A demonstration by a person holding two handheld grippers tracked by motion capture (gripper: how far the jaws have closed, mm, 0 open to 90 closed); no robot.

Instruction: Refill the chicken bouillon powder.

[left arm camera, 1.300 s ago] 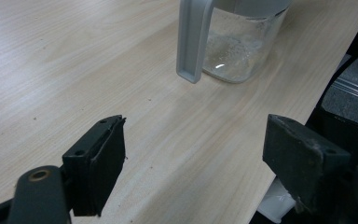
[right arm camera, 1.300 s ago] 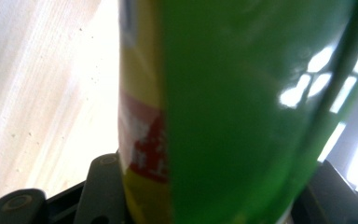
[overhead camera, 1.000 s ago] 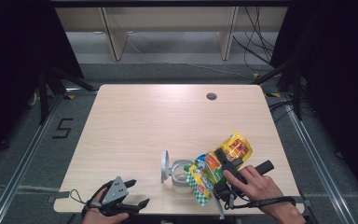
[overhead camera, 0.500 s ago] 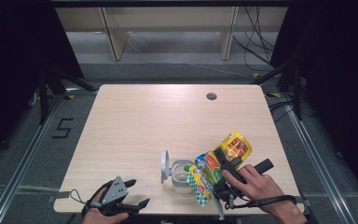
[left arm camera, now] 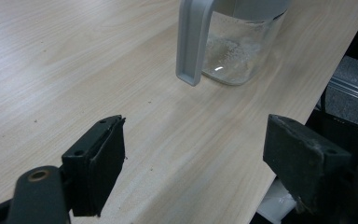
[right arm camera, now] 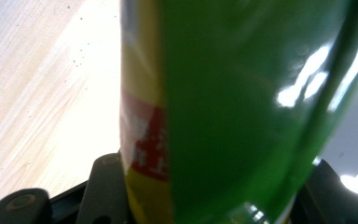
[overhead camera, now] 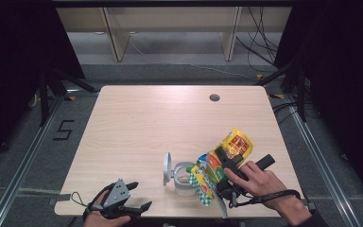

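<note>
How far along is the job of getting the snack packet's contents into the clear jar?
Done: the jar stands open, its grey lid flipped up. In hand: the right gripper clamps the green and yellow packet, tilted beside the jar's mouth. Left: the jar holds only a thin residue, and the left gripper waits open near the table edge.

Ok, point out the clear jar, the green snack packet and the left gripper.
clear jar (left arm camera: 235, 58), left gripper view, on its glass wall beside the grey handle.
green snack packet (right arm camera: 242, 116), right gripper view, on its glossy green face between the jaws.
left gripper (overhead camera: 139, 207), high view, midway between its open fingertips.
</note>
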